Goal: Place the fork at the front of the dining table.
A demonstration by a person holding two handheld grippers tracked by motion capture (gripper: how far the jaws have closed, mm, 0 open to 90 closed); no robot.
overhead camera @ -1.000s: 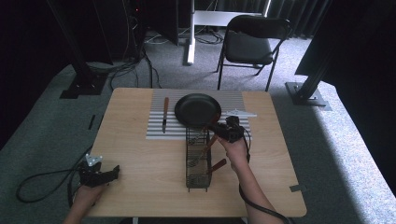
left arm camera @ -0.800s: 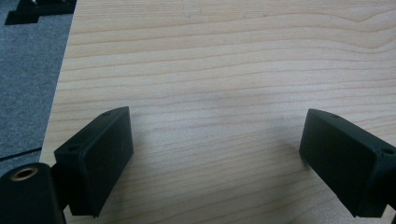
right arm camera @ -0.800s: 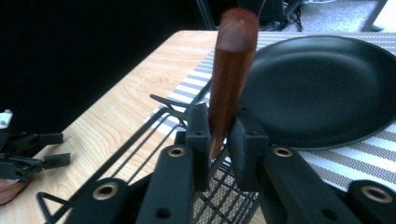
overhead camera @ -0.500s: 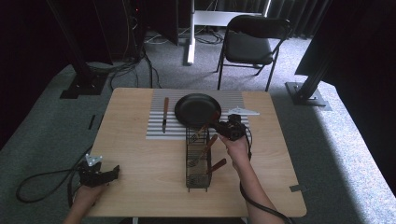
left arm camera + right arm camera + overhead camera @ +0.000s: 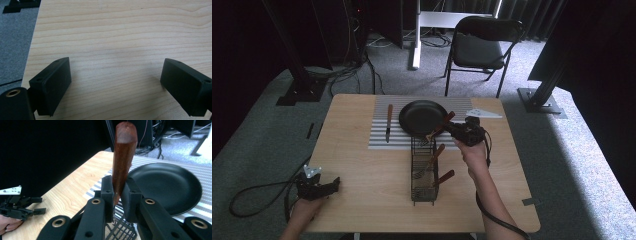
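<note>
Wooden worktop (image 5: 362, 170). Left gripper (image 5: 329, 185) at near-left corner, fingers (image 5: 53, 82) wide apart, nothing between, low over bare wood. Knife (image 5: 388, 121) on striped mat (image 5: 379, 137), far side. Black pan (image 5: 421, 116) right of knife. Wire caddy (image 5: 423, 170) near of pan, wooden-handled utensils inside. Right gripper (image 5: 451, 127) above caddy's far end, fingers clamped on wooden handle (image 5: 123, 155).

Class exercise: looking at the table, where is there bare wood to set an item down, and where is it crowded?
Bare: the wide wood between the left gripper and the wire basket; also the table's right side beyond the forearm. Crowded: the striped mat with knife and black plate, and the basket under the right gripper.
</note>
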